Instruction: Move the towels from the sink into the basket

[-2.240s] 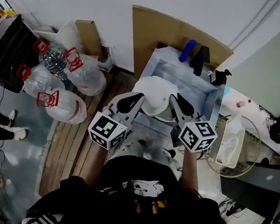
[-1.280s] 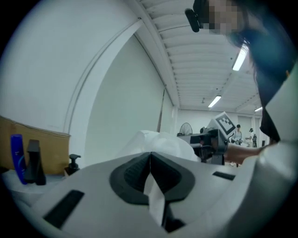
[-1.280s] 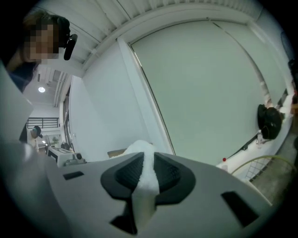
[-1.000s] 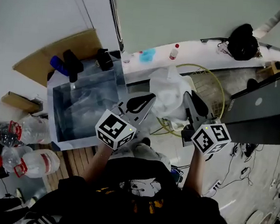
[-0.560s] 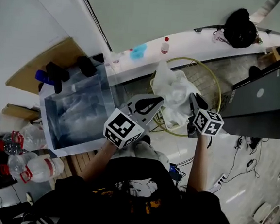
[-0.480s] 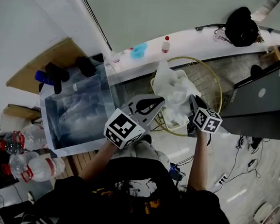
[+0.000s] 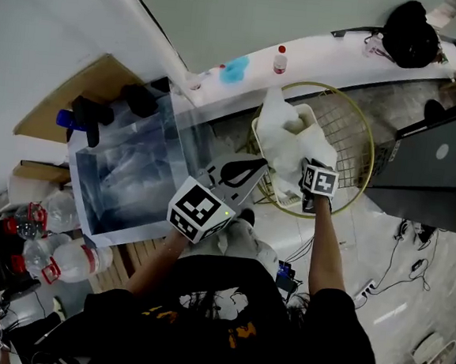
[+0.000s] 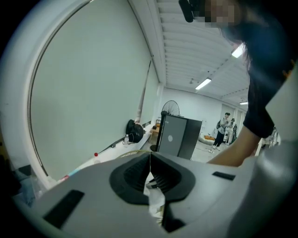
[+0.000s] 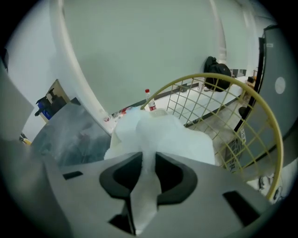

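Since about two seconds ago the towel [image 7: 288, 143] has travelled from above the sink [image 7: 85, 181] over to the basket [image 7: 365, 126]. With it the right gripper [image 7: 312, 167] has gone forward, while the left gripper [image 7: 258, 166] has remained a little behind, at the near left rim of the basket. Now the towel hangs as a white bundle over this rim and down into the wire basket.

The jaws of the right gripper are narrow and clamp a fold of the towel. Its own view shows the cloth rising from between the pads and spreading out above the basket. The jaws of the left gripper are pressed together at the tips, and a small strip of white cloth shows in the gap behind them. I judge that it pinches a corner of the same towel, though this is less sure.

About the progress: this towel is out of the sink and practically at the basket, but it is not released yet, so the opening of both grippers is left. If other cloth already lies in the basket, I cannot separate it from the held towel. Inside the sink only pale blurred shapes are visible, and I cannot tell whether more towels wait there
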The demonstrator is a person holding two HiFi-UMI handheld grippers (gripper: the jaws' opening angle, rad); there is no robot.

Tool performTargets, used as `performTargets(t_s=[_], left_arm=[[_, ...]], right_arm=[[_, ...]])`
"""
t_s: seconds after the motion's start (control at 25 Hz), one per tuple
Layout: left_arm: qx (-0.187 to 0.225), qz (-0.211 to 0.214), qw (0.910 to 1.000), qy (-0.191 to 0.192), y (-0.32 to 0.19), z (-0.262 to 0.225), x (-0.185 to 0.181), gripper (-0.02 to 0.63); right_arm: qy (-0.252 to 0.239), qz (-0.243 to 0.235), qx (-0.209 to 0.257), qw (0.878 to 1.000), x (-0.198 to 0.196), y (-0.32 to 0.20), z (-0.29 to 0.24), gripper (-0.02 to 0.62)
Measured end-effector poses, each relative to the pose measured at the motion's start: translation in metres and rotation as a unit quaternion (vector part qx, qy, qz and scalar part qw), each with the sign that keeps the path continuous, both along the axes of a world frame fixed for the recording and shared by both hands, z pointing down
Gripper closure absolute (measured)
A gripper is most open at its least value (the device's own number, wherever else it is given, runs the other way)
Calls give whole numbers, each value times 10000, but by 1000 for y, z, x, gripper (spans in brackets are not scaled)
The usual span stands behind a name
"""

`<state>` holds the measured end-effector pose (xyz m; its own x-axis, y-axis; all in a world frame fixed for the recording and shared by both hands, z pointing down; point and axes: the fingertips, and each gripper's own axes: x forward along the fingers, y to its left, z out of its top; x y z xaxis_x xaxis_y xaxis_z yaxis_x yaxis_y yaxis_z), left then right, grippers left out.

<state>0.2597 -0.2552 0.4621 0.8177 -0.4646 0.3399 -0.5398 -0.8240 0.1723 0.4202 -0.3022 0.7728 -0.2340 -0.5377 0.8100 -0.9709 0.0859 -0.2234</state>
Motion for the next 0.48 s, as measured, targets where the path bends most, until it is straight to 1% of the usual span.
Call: performTargets(t_s=[0.12,0.2,0.24,0.32,0.4,0.48], left_arm=[[-22,-13,10000,1,1,2,0,598],[-9,-26,10000,14,3,0,-2,598],[0,-35,10000,27,4,-1,-3,598],[19,-56,10000,56,6,-4,-6,598],[40,-80,9999,90,8,-6,-11,598],[71,-128,9998,140,9,-10,-18,598]], right_arm=[[161,-59,99,9998,-1,-5,1,482],[128,-55,256,9996,-2,-8,-11,388],[66,-33,370,9993,-3,-9,-20,356],[-39,40,691,9976,-2,-9,-43,361],[-94,90,1065,9942,-2,-10,-73,395],[-187,59,1414,9898,-8,-8,-105,407]])
